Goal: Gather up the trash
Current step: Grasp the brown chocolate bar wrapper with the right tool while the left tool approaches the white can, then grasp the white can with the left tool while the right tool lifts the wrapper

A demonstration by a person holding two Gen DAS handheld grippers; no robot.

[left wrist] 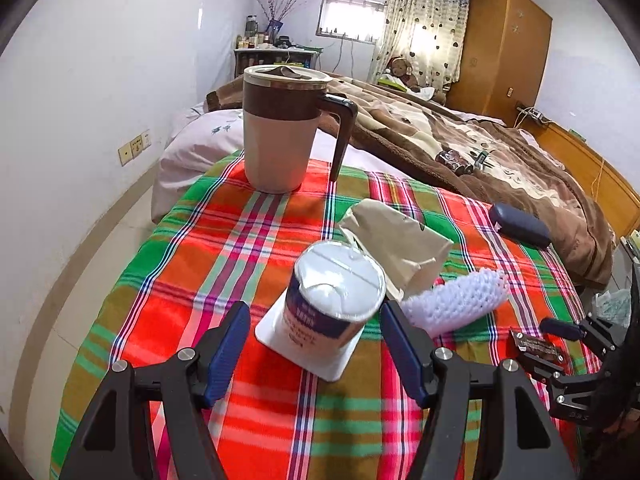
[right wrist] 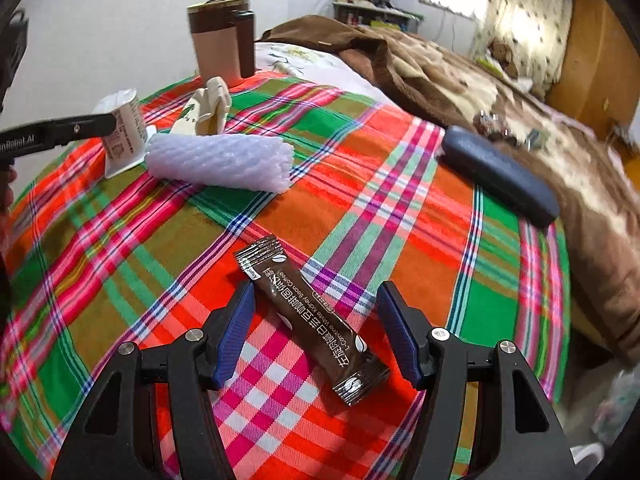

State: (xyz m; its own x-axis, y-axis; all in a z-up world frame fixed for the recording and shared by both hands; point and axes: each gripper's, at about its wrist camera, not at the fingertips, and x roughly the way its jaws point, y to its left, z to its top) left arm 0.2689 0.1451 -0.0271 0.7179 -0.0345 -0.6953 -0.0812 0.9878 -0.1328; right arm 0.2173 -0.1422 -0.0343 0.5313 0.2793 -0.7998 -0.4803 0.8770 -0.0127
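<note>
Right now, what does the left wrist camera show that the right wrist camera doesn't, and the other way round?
Left wrist only: the open left gripper straddling the upside-down yogurt cup, not gripping.
Right wrist only: the open right gripper around the coffee sachet, with its print readable.
Both: the mug, crumpled paper, foam net, dark case and plaid cloth.

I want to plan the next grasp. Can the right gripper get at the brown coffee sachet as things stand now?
Probably yes. The right gripper is open, and the brown coffee sachet lies flat on the plaid cloth between its fingers. Nothing lies on it or across the way; the foam net is apart.
</note>
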